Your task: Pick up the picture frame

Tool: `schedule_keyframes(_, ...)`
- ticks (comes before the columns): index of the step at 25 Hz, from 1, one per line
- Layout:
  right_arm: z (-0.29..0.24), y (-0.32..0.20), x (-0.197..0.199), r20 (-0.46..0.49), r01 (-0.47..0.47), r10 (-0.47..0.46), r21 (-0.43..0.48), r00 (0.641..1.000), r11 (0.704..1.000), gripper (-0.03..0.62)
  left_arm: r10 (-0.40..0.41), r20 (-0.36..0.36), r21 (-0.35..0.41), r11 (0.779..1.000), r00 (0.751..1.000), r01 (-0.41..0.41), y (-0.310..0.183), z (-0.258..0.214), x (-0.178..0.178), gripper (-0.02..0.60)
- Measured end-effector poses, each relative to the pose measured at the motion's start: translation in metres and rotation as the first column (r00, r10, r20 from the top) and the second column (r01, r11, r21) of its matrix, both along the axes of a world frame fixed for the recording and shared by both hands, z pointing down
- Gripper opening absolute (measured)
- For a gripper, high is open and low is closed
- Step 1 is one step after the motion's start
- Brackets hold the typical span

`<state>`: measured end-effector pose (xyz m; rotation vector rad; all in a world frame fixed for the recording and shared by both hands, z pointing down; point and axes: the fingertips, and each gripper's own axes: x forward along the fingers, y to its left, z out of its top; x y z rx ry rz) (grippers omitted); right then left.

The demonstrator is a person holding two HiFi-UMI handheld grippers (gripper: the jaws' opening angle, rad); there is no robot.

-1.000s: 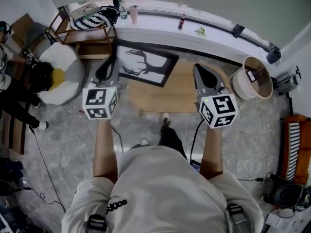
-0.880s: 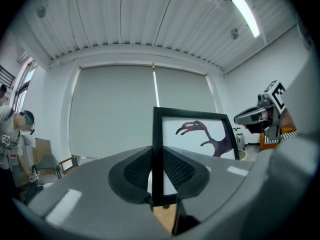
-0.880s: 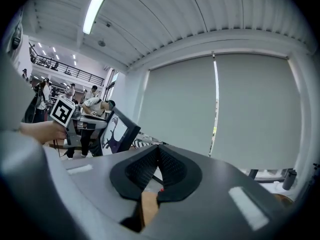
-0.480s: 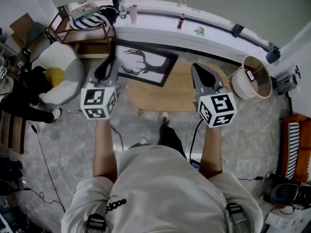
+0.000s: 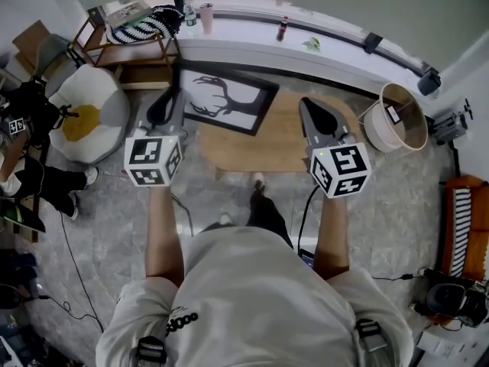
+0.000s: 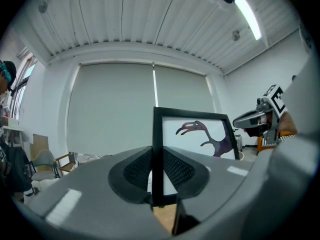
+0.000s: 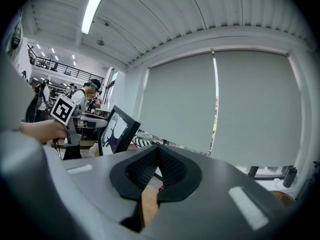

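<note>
At far left on the grey marbled stone floor (image 5: 99,228), a white round cushion with a yellow centre (image 5: 92,117); behind it, a low wooden rack (image 5: 134,52) against the long white window ledge (image 5: 244,48). Next, the left gripper (image 5: 172,99), pinched tight on the left border of the black-edged picture frame with a deer silhouette (image 5: 229,98). Lies with its near right corner over the left end of the oval light-wood table (image 5: 267,147); cannot tell whether touching. Over the table's right part, the right gripper (image 5: 306,104), pads pressed together on nothing. At right, a round beige basket (image 5: 397,121) on the floor
</note>
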<state>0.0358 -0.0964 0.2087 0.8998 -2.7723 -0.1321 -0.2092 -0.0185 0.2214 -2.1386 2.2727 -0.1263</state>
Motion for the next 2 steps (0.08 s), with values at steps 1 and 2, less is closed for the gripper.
schedule_keyframes(1, 0.001, 0.0, -0.001, -0.002, 0.001, -0.001, -0.001, 1.0, 1.0, 0.002, 0.001, -0.001, -0.001, 1.0, 1.0, -0.001, -0.0002, 0.0007, -0.0003, 0.072)
schedule_keyframes(2, 0.0019, -0.0002, -0.002, -0.004, 0.003, -0.003, -0.001, 1.0, 1.0, 0.002, 0.002, -0.001, -0.002, 1.0, 1.0, -0.002, -0.0005, 0.0013, -0.0006, 0.072)
